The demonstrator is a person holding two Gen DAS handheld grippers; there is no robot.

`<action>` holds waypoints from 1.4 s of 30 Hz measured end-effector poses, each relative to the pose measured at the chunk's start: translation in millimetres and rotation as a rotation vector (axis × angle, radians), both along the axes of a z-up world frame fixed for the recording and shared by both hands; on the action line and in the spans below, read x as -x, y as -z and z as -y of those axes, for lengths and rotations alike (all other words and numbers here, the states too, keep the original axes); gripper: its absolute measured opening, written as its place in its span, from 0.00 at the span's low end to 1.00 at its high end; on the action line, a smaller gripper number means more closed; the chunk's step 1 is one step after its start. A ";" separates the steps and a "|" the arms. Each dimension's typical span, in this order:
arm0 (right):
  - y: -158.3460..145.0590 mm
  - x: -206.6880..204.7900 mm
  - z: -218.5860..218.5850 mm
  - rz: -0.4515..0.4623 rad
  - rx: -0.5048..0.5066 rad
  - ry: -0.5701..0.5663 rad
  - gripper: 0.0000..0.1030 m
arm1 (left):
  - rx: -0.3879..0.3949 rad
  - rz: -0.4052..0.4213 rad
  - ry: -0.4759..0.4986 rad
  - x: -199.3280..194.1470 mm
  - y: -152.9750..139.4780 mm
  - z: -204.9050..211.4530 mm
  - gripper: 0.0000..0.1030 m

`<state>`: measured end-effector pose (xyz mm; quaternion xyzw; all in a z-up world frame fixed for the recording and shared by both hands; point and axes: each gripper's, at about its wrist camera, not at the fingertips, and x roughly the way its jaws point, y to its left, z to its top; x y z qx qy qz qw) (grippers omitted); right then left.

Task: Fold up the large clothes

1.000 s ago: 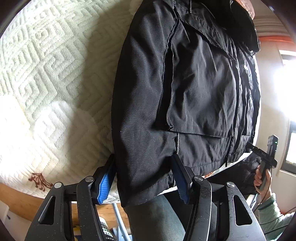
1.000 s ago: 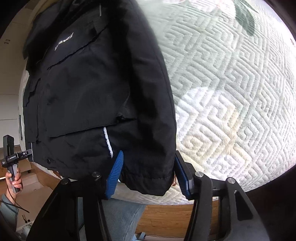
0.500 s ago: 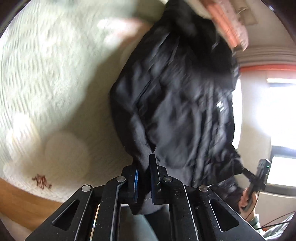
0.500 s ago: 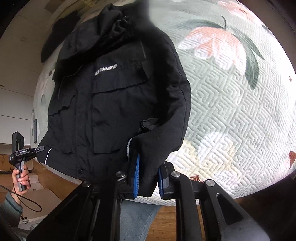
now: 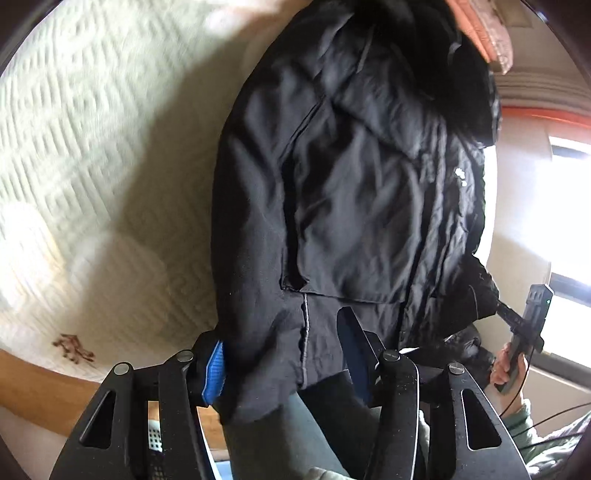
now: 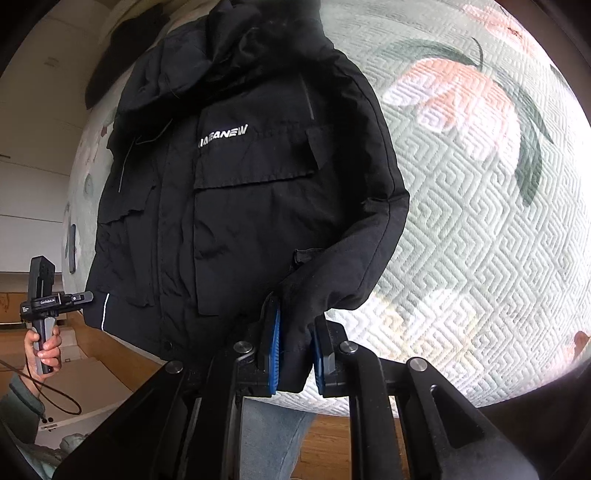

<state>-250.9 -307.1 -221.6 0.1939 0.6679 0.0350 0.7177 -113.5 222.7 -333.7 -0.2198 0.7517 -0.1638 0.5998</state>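
A black hooded jacket (image 6: 236, 206) lies front up on the quilted bed, its hem at the near edge; it also shows in the left wrist view (image 5: 354, 206). My right gripper (image 6: 295, 347) is shut on the cuff of the jacket's sleeve (image 6: 354, 258), lifted and bent over the front. My left gripper (image 5: 284, 354) is open, its blue-padded fingers (image 5: 214, 365) on either side of the other sleeve's cuff (image 5: 258, 362) at the bed edge.
The bed has a pale green quilted cover (image 6: 480, 221) with pink flowers. Its wooden frame (image 5: 44, 391) runs along the near edge. The person's legs (image 5: 280, 435) stand against the bed. A pink pillow (image 5: 484, 33) lies at the head.
Both grippers closed on the sleeve cuffs half a second ago. The left gripper has since opened again around its cuff. The right has stayed shut and lifted its sleeve inward.
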 end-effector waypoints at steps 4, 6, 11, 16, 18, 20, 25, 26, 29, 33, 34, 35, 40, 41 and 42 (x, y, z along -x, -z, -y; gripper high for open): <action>21.9 3.2 -7.5 -0.050 0.036 -0.026 0.28 | -0.012 -0.026 0.015 6.8 20.5 5.1 0.54; 36.0 5.9 -5.6 -0.085 0.028 -0.011 0.40 | -0.008 -0.035 0.011 9.4 28.4 4.5 0.54; 68.7 14.6 9.4 -0.113 -0.056 0.085 0.40 | 0.029 -0.033 -0.025 12.2 35.8 2.2 0.53; 52.8 17.9 6.2 -0.056 -0.121 0.117 0.18 | 0.047 0.025 -0.014 14.1 14.3 6.0 0.07; 32.4 14.4 4.0 -0.031 -0.137 0.124 0.17 | 0.105 0.081 -0.061 6.7 -11.7 1.6 0.07; 6.5 6.0 2.3 0.019 -0.157 0.130 0.15 | 0.158 0.139 -0.095 -5.2 -39.7 0.1 0.07; -62.9 -40.7 3.2 0.166 -0.204 0.099 0.15 | 0.225 0.350 -0.095 -57.5 -125.1 7.6 0.07; -75.2 -54.4 5.1 0.191 -0.215 0.089 0.15 | 0.232 0.389 -0.095 -70.9 -140.5 8.5 0.07; -103.1 -96.5 17.9 0.255 -0.246 0.076 0.15 | 0.241 0.460 -0.089 -113.4 -171.9 8.7 0.07; -127.1 -167.2 42.2 0.338 -0.267 0.091 0.15 | 0.230 0.529 -0.139 -173.1 -191.5 8.1 0.07; -127.9 -180.1 53.3 0.352 -0.270 0.098 0.15 | 0.238 0.536 -0.171 -190.4 -192.4 6.0 0.07; -128.6 -197.8 60.5 0.364 -0.278 0.109 0.15 | 0.241 0.544 -0.197 -205.0 -192.4 8.4 0.08; -109.5 -303.6 79.6 0.397 -0.282 0.106 0.15 | 0.236 0.578 -0.295 -299.2 -178.5 19.4 0.08; -99.7 -324.0 79.3 0.388 -0.285 0.104 0.15 | 0.227 0.576 -0.302 -316.8 -171.7 24.0 0.08; -86.6 -347.9 79.8 0.373 -0.286 0.100 0.15 | 0.206 0.570 -0.308 -335.6 -161.6 30.1 0.08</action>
